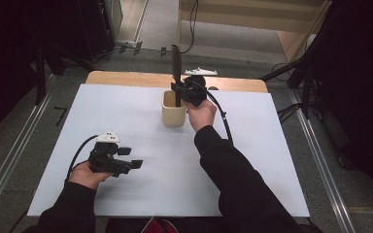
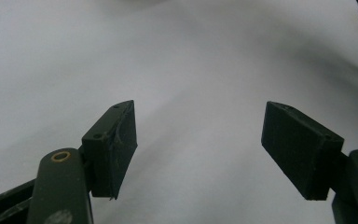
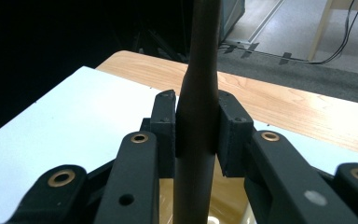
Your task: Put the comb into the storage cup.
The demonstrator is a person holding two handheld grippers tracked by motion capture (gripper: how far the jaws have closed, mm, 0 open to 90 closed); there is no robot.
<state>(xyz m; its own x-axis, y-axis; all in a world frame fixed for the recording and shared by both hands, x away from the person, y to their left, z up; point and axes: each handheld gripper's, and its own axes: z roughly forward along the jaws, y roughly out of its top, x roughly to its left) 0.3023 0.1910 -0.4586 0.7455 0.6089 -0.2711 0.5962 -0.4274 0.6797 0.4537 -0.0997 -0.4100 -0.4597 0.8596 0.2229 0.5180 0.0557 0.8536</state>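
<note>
Right gripper view, my right gripper [image 3: 196, 135] jaws clamped on a dark utensil handle [image 3: 198, 93] above the beige cup [image 1: 173, 109], left gripper [image 2: 198, 149] jaws spread over the desk [image 2: 191, 60].

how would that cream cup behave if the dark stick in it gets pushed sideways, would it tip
Probably yes: the cup is small and stands loose on the white sheet, while the tall dark stick rises well above its rim, giving leverage. The stick looks stiff, staying straight where the right gripper clamps it. The smooth sheet may let the cup slide first.
</note>
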